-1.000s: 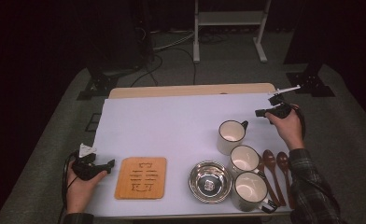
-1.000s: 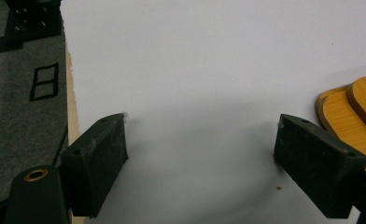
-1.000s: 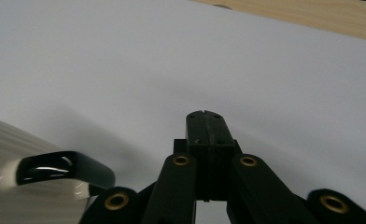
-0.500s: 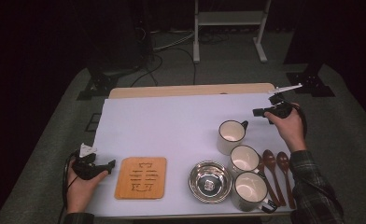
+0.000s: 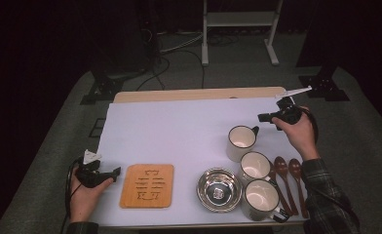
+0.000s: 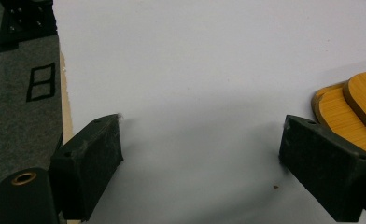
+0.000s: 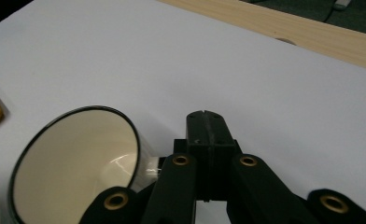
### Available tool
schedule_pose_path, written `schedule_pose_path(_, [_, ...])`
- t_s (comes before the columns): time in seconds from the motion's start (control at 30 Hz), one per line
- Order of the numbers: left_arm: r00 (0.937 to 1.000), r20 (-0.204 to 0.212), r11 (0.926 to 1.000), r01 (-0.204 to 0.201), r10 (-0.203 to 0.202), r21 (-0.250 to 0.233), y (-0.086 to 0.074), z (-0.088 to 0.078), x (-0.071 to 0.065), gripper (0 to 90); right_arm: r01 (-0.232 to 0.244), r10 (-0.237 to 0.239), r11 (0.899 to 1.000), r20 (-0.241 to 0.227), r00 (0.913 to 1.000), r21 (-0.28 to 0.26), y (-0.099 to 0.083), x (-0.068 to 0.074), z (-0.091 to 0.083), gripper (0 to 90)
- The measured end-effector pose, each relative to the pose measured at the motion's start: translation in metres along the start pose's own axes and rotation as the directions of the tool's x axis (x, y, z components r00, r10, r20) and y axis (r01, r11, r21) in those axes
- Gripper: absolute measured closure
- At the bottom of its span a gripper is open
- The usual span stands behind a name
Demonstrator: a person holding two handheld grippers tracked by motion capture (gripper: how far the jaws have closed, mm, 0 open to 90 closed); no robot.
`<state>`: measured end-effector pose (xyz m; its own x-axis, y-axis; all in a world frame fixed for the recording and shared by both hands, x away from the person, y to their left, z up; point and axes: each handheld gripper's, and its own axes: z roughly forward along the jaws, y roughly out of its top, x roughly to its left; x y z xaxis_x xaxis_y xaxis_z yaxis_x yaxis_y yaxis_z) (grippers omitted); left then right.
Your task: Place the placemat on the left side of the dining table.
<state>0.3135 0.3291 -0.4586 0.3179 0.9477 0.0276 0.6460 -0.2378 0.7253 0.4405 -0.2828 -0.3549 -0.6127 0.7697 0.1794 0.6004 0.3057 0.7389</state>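
Note:
Three cream mugs with dark rims stand at the right: a far mug [image 5: 240,141], a middle mug [image 5: 255,165] and a near mug [image 5: 259,197]. My right gripper [image 5: 263,117] hovers just behind and to the right of the far mug, pointing left, its jaws shut with nothing between them. In the right gripper view the shut jaws [image 7: 204,116] sit beside that mug's rim [image 7: 73,158]. My left gripper [image 5: 112,171] rests near the table's front left, open over bare white table [image 6: 202,128]. A bamboo trivet [image 5: 147,185] lies just right of it, its edge [image 6: 354,107] visible beside the right jaw.
A steel bowl [image 5: 219,189] sits left of the near mug. Two dark wooden spoons [image 5: 281,168] [image 5: 296,170] lie right of the mugs. A wooden strip [image 5: 199,94] borders the white table top [image 5: 179,126] at the back; grey carpet and a stand's feet lie beyond.
My right gripper has risen slightly and drifted a little away from the far mug, still shut. The left hand has stayed in place.

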Motion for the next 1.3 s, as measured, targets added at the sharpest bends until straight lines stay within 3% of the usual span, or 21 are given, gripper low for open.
schedule_pose_path(0.37, [1.0,0.001,1.0,0.001,-0.001,0.001,0.0,0.0,0.0,11.8,0.03,-0.03,1.0,-0.061,0.9977,-0.004,0.006,0.017,0.004,89.5])
schedule_pose_path(0.77, [1.0,0.0,1.0,-0.003,0.003,0.002,0.0,0.0,0.0,11.9,0.073,-0.074,0.997,-0.128,0.9891,-0.008,0.011,0.038,0.012,89.5])
schedule_pose_path(1.3, [1.0,0.001,1.0,-0.002,0.002,0.001,0.0,0.0,0.0,11.9,0.16,-0.159,0.987,-0.203,0.9662,-0.015,0.015,0.067,0.027,89.5])
